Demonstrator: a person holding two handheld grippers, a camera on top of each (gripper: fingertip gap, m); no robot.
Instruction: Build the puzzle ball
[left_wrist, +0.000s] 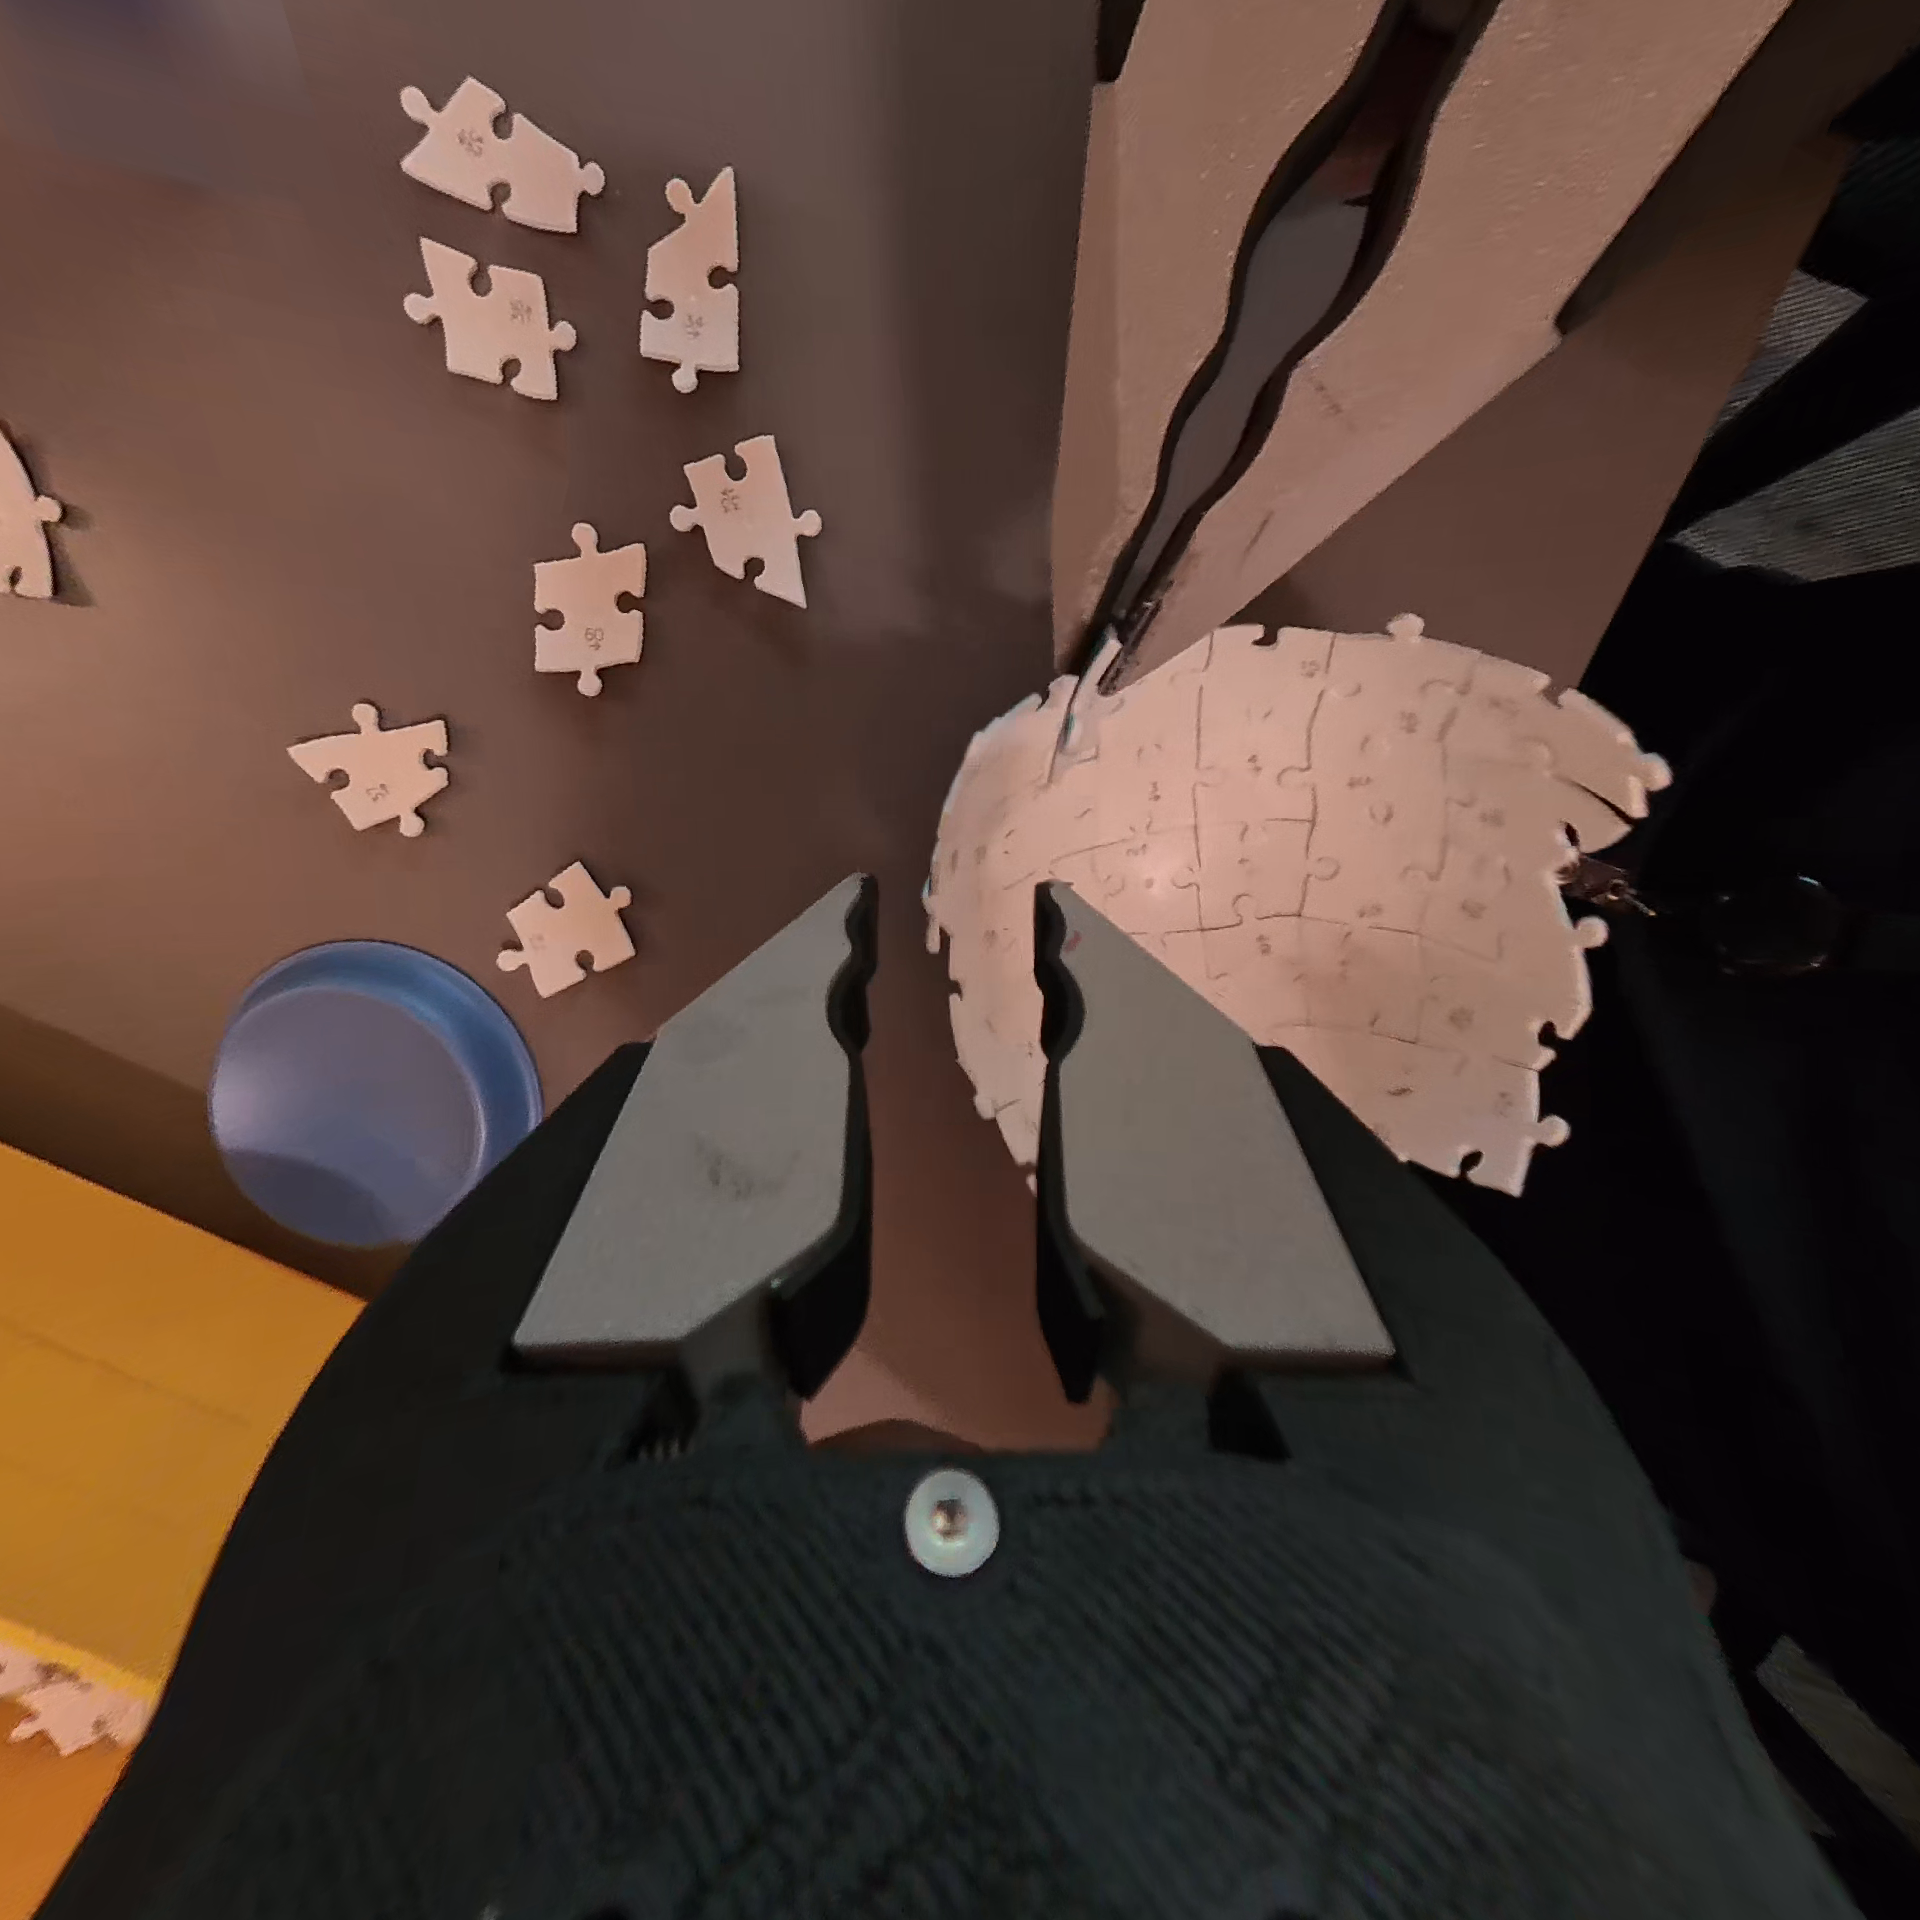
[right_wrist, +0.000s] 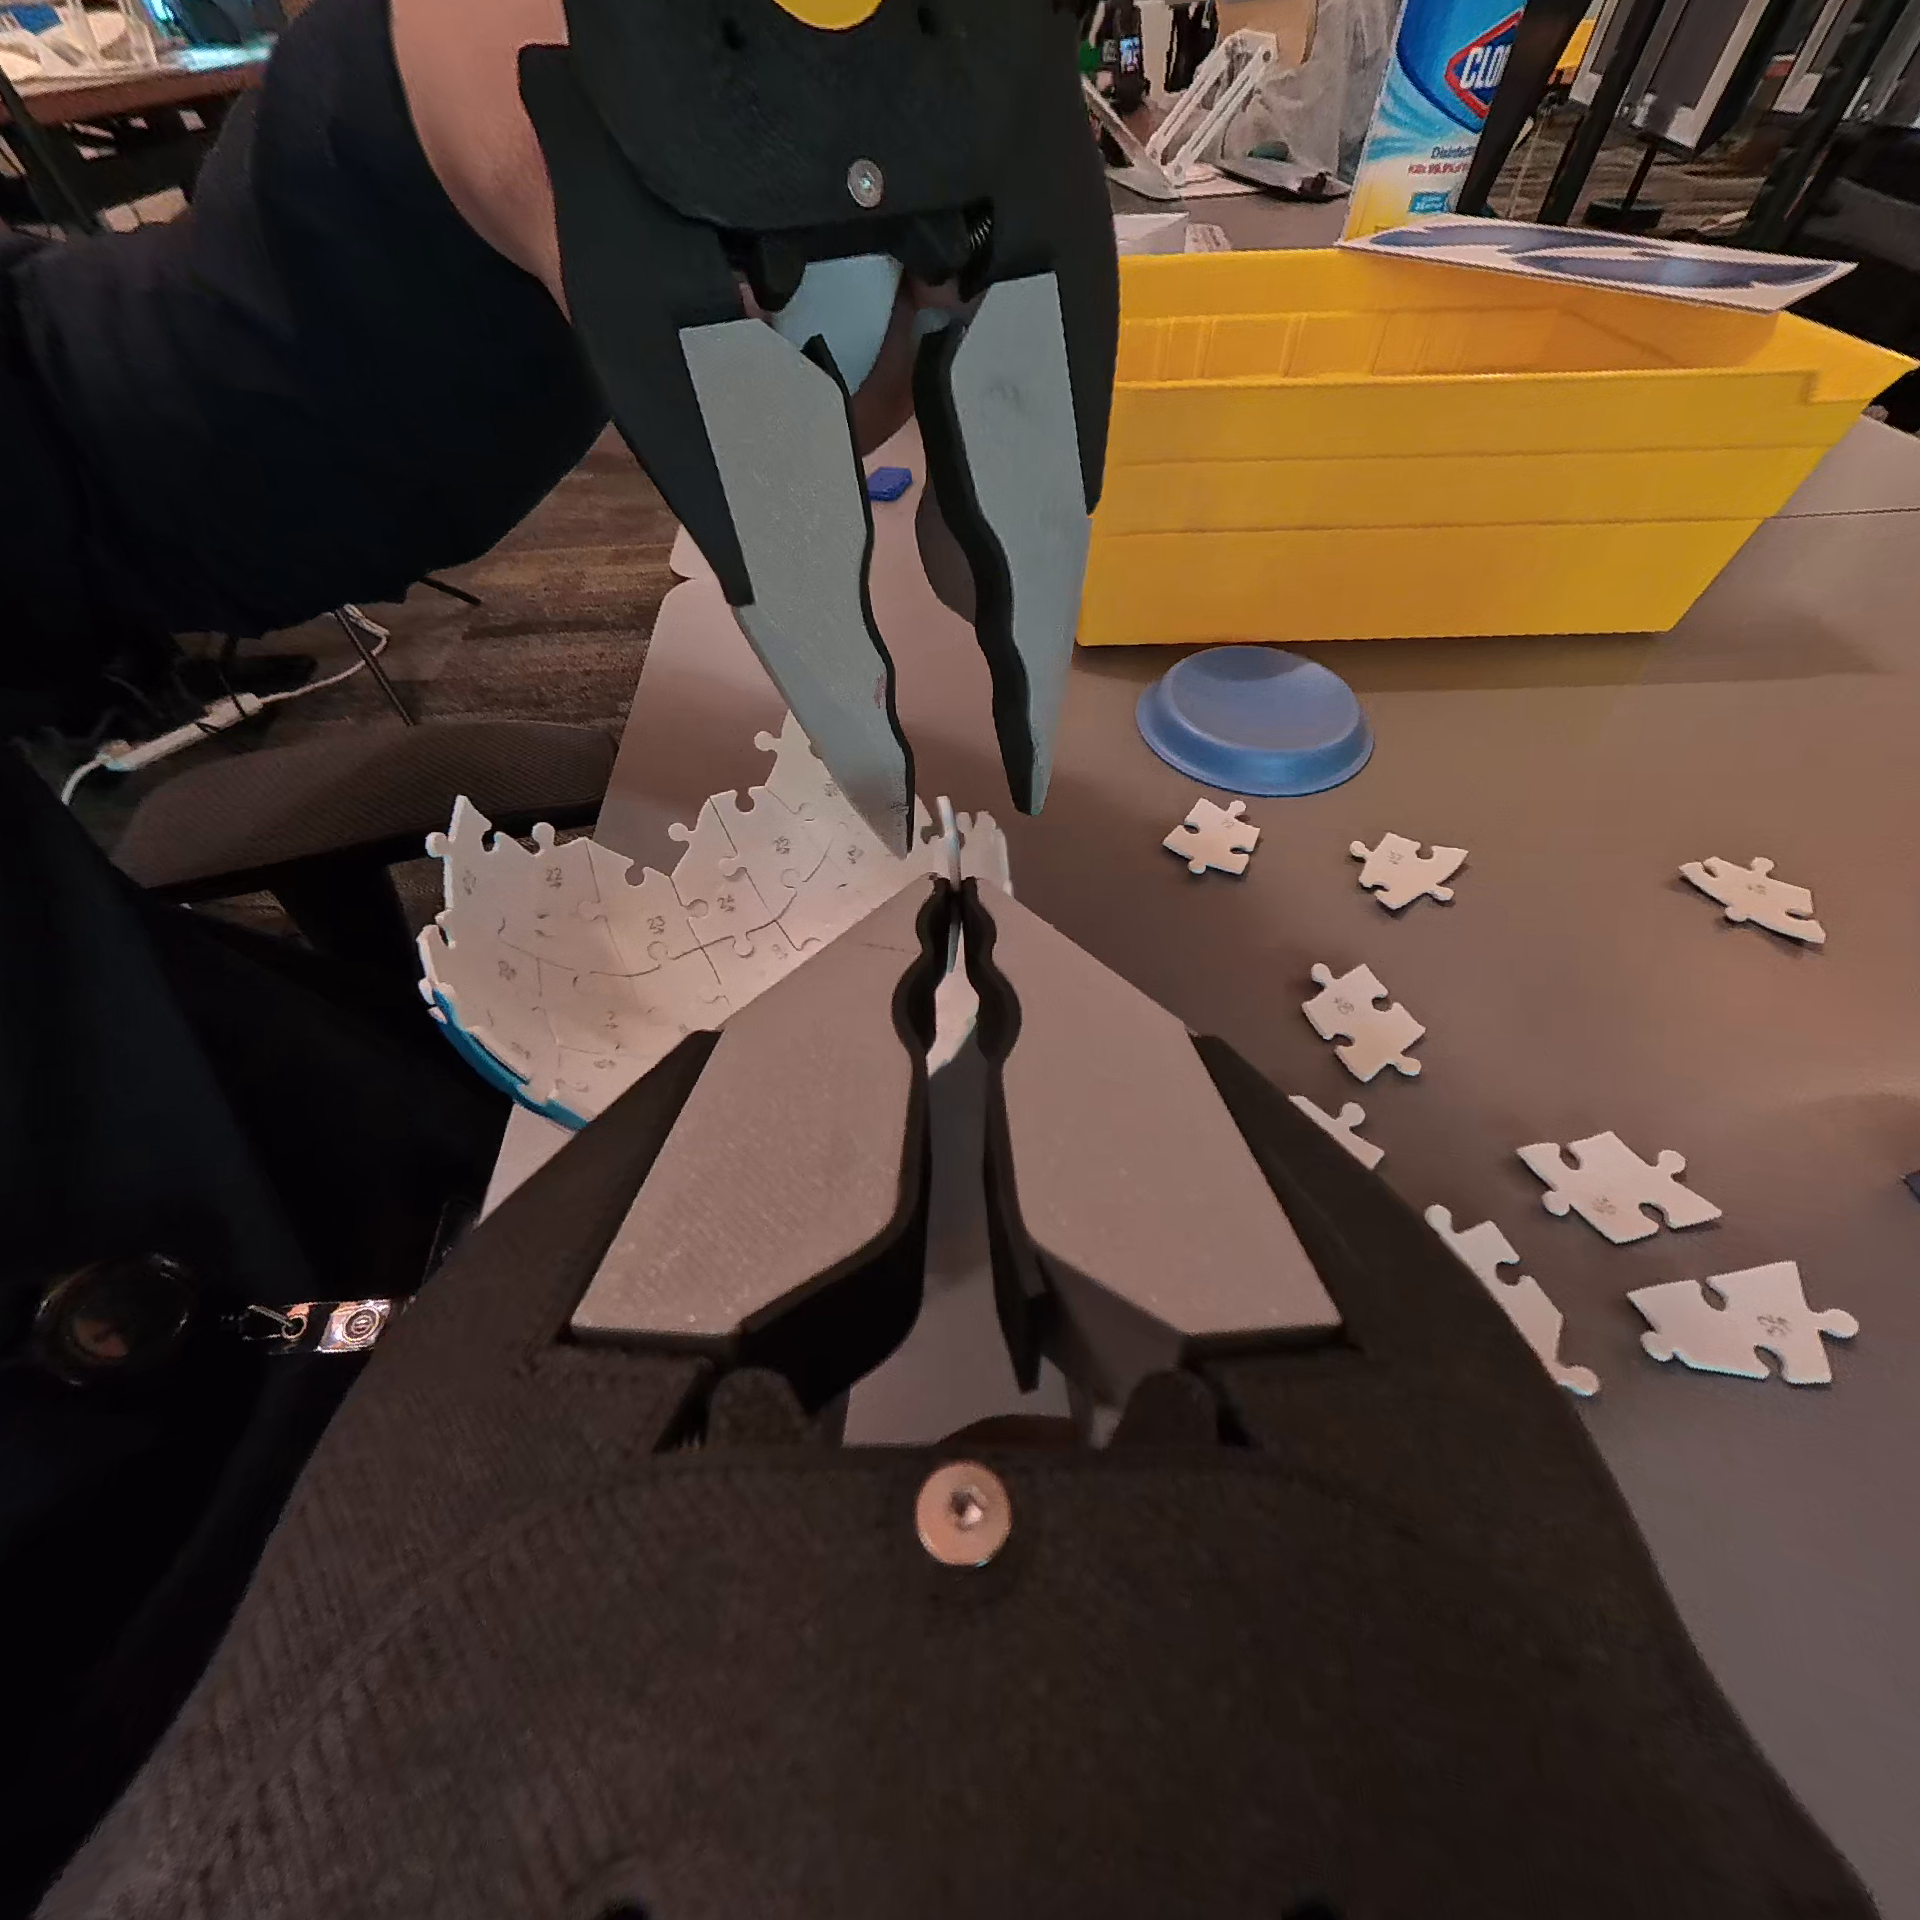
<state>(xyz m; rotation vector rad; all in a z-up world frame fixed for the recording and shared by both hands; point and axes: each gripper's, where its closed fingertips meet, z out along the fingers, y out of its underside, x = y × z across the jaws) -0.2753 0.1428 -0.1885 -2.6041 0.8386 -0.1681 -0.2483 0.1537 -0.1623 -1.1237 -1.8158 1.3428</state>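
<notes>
The half-built puzzle ball (left_wrist: 1351, 883) is a white bowl-shaped shell of joined pieces with a blue outside; its inside faces me in the right wrist view (right_wrist: 623, 935). My right gripper (right_wrist: 951, 891) is shut on the shell's rim and holds it up at the table's near edge; it enters the left wrist view from the top (left_wrist: 1091, 665). My left gripper (left_wrist: 956, 899) is open, and in the right wrist view (right_wrist: 964, 816) its tips straddle the same rim just beyond the right gripper. Several loose white pieces (left_wrist: 587, 613) (right_wrist: 1361, 1018) lie flat on the table.
A blue round dish (left_wrist: 374, 1091) (right_wrist: 1252, 722) sits on the grey table (right_wrist: 1662, 727) next to a yellow bin (right_wrist: 1403, 499) (left_wrist: 125, 1403). A wipes container (right_wrist: 1444, 94) stands behind the bin. A person's dark clothing (right_wrist: 208, 416) borders the table edge at the left. About 15 cm separates my left fingertips from the blue round dish (left_wrist: 374, 1091). Seen from the right wrist view (right_wrist: 1255, 715) as well.
</notes>
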